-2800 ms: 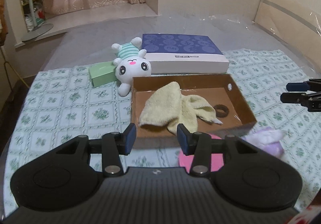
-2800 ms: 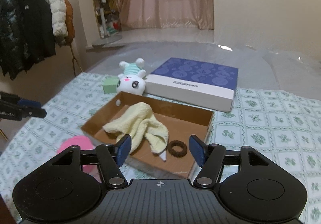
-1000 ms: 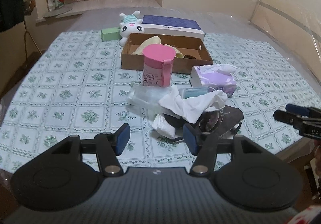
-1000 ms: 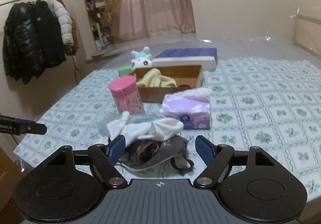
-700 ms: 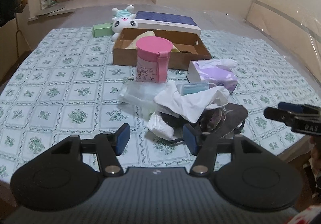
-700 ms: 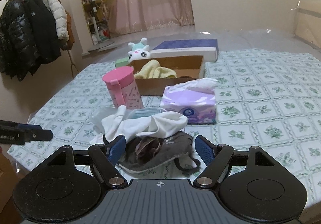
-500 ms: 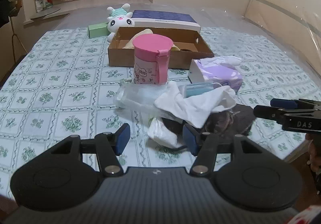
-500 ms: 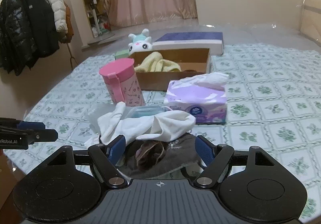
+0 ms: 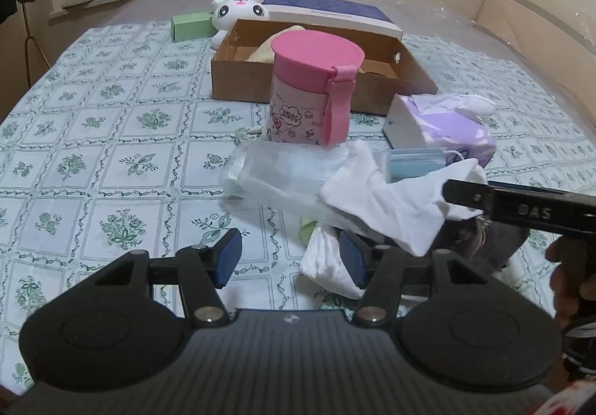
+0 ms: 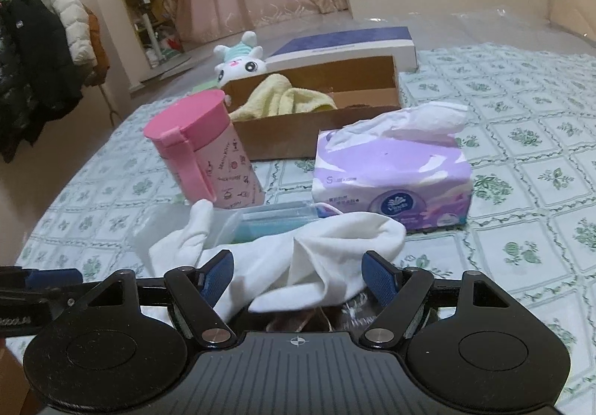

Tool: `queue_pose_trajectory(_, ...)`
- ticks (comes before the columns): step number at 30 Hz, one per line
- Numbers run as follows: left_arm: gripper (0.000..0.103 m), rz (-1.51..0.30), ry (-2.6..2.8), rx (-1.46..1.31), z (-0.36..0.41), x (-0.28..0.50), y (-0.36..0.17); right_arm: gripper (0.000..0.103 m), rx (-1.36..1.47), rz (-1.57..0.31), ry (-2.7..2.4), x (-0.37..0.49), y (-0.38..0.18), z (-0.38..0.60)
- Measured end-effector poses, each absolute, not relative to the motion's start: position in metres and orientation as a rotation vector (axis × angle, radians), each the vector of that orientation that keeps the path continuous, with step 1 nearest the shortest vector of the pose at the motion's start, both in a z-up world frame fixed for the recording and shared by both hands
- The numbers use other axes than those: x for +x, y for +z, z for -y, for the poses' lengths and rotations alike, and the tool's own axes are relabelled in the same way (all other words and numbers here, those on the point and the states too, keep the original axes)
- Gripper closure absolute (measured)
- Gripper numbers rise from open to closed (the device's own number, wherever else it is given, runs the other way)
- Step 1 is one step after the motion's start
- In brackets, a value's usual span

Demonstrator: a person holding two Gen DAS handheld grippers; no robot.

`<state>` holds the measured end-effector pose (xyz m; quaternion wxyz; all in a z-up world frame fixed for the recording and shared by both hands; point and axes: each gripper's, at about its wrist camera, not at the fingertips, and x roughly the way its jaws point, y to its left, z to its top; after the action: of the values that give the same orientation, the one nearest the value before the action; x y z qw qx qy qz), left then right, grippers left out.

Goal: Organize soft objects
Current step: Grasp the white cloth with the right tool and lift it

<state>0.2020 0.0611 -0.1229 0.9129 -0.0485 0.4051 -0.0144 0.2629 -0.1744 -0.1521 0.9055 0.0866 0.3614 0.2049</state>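
Observation:
A white cloth (image 10: 298, 258) lies crumpled on a dark grey cloth (image 9: 495, 240) near the table's front edge; it also shows in the left wrist view (image 9: 391, 206). My right gripper (image 10: 296, 275) is open, its jaws on either side of the white cloth, low over the pile. My left gripper (image 9: 288, 257) is open and empty, just left of the pile. A cardboard box (image 10: 316, 132) behind holds a yellow towel (image 10: 283, 98). A white plush bunny (image 9: 238, 7) lies beyond the box.
A pink lidded cup (image 9: 313, 87) stands in front of the box. A purple tissue pack (image 10: 391, 176), blue face masks (image 10: 275, 221) and a clear plastic bag (image 9: 275, 173) lie by the pile. A blue flat box (image 9: 327, 9) and a green carton (image 9: 190, 26) are at the back.
Both grippers have pulled back from the cardboard box to the table's front, then moved in low on the cloth pile. The right gripper now straddles the white cloth.

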Motion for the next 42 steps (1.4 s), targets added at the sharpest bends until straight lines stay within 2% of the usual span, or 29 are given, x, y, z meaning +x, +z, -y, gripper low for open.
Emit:
queue_pose_trajectory(5, 0.048, -0.835, -0.045, -0.110, -0.062, 0.211, -0.127, 0.055, 0.132, -0.757, 0.424, 0.271, -0.163, 0.160)
queue_pose_trajectory(7, 0.048, -0.837, -0.051, -0.112, -0.061, 0.214, -0.129, 0.068, 0.121, -0.751, 0.431, 0.271, -0.167, 0.158)
queue_pose_trajectory(9, 0.048, -0.835, -0.053, -0.113, -0.060, 0.216, -0.130, 0.088, 0.116, -0.747, 0.445, 0.271, -0.169, 0.158)
queue_pose_trajectory(12, 0.048, -0.834, -0.057, -0.114, -0.058, 0.218, -0.131, 0.096, 0.120, -0.717, 0.466, 0.267, -0.166, 0.164)
queue_pose_trajectory(21, 0.048, -0.843, -0.053, -0.123, -0.057, 0.219, -0.136, 0.097, 0.193, -0.547, 0.450, 0.252, -0.130, 0.200)
queue_pose_trajectory(29, 0.047, -0.867, -0.085, -0.188, -0.056, 0.229, -0.143, 0.097, 0.136, -0.410, 0.341, 0.261, -0.114, 0.213)
queue_pose_trajectory(33, 0.048, -0.899, -0.088, -0.331, -0.071, 0.239, -0.153, 0.097, 0.028, -0.435, 0.424, 0.260, -0.126, 0.194)
queue_pose_trajectory(39, 0.048, -0.911, -0.059, -0.413, -0.084, 0.248, -0.161, 0.096, 0.020, -0.640, 0.548, 0.270, -0.156, 0.169)
queue_pose_trajectory(40, 0.048, -0.908, -0.057, -0.404, -0.083, 0.248, -0.160, 0.094, 0.035, -0.666, 0.557, 0.271, -0.158, 0.169)
queue_pose_trajectory(41, 0.048, -0.904, -0.054, -0.389, -0.082, 0.247, -0.158, 0.083, 0.045, -0.686, 0.567, 0.273, -0.159, 0.169)
queue_pose_trajectory(42, 0.048, -0.901, -0.052, -0.376, -0.081, 0.245, -0.158, 0.059, 0.047, -0.709, 0.578, 0.275, -0.160, 0.169)
